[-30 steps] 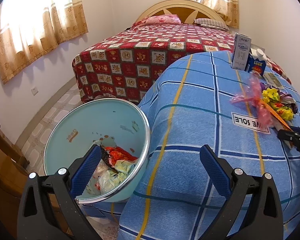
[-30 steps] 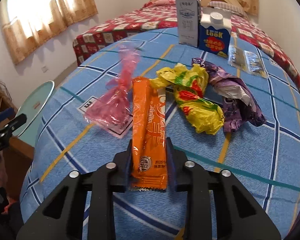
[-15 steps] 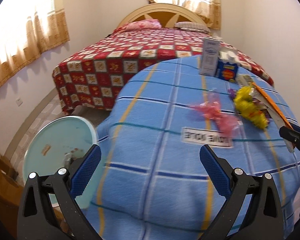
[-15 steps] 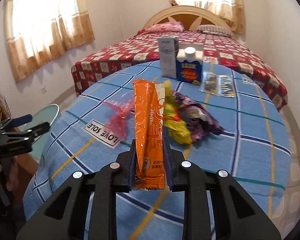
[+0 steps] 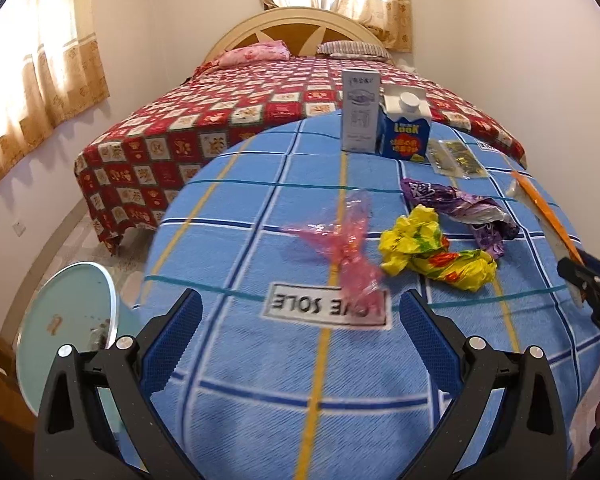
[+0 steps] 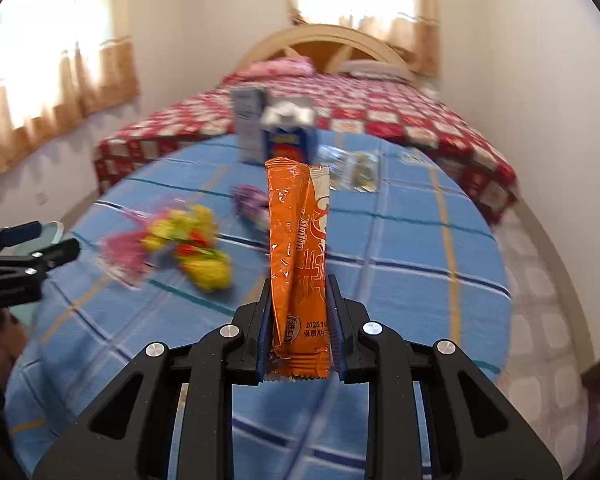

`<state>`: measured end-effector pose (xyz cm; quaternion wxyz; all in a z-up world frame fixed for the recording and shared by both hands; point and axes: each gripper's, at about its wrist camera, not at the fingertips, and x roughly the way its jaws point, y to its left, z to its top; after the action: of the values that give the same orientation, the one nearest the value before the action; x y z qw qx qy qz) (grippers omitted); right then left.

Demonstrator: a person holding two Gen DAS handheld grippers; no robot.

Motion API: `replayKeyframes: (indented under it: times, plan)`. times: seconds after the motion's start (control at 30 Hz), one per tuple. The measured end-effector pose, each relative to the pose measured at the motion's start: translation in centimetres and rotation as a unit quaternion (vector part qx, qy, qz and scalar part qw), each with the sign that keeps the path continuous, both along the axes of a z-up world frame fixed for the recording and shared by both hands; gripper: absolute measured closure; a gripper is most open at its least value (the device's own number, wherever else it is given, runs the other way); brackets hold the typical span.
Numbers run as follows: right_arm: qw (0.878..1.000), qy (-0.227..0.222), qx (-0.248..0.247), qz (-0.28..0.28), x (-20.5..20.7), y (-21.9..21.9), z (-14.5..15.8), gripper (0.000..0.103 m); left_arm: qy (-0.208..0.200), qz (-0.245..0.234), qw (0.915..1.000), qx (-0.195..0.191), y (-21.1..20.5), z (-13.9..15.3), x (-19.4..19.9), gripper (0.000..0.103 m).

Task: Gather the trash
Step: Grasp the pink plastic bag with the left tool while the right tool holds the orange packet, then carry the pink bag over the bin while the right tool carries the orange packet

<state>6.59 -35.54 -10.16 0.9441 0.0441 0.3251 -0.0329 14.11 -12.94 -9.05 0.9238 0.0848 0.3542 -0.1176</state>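
Note:
My right gripper [image 6: 299, 292] is shut on a long orange snack wrapper [image 6: 296, 240], which stands up between the pads, clear of the blue checked tablecloth [image 6: 400, 240]. In the left wrist view that gripper [image 5: 580, 276] and the wrapper [image 5: 540, 208] show at the right edge. My left gripper [image 5: 300, 304] is open and holds nothing, low over the cloth just short of a crumpled pink plastic bag [image 5: 344, 248]. A yellow wrapper [image 5: 432, 248] and a purple wrapper [image 5: 460, 208] lie to the right of the bag. The teal bin [image 5: 60, 320] stands on the floor at lower left.
A white carton [image 5: 360, 112], a blue carton [image 5: 404, 132] and clear sachets [image 5: 456, 158] sit at the table's far side. Behind them is a bed with a red patterned cover [image 5: 220, 120]. A wooden edge shows beside the bin.
The left gripper swung from over the bin to the table, facing the pink bag. The right gripper lifted the orange wrapper off the cloth and drew back to the right.

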Motion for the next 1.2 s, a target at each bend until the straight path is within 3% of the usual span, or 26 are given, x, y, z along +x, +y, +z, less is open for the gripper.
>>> replayKeyframes:
  times: [0.13,0.2,0.27,0.33,0.43,0.67,1.2]
  plan:
    - [1.000,0.005,0.012,0.003,0.3,-1.0,-0.9,0.078,0.017,-0.004,0.9998,0.007,-1.2,-1.3,1.3,0.009]
    - [1.000,0.002,0.015,0.008,0.1,-1.1,-1.2,0.077,0.024,-0.007,0.9996,0.012,-1.5,-1.8,1.7,0.017]
    - [1.000,-0.001,0.018,0.013,0.2,-1.0,-1.3,0.077,0.036,-0.016,0.9992,0.010,-1.6,-2.3,2.2,0.033]
    - [1.000,-0.004,0.021,0.016,-0.3,-0.8,-1.3,0.077,0.049,-0.027,0.9984,0.004,-1.7,-2.7,2.5,0.062]
    - [0.999,-0.014,0.022,0.022,-0.6,-0.2,-1.0,0.077,0.058,-0.045,0.9973,-0.004,-1.4,-2.9,2.3,0.088]
    - [0.998,-0.038,0.021,0.042,-0.9,1.4,0.3,0.077,0.032,-0.059,0.9977,0.006,2.2,-1.0,0.1,0.089]
    - [0.989,-0.045,-0.005,0.143,3.3,10.3,1.6,0.077,-0.015,0.015,0.9995,0.021,12.0,1.5,-2.6,0.089]
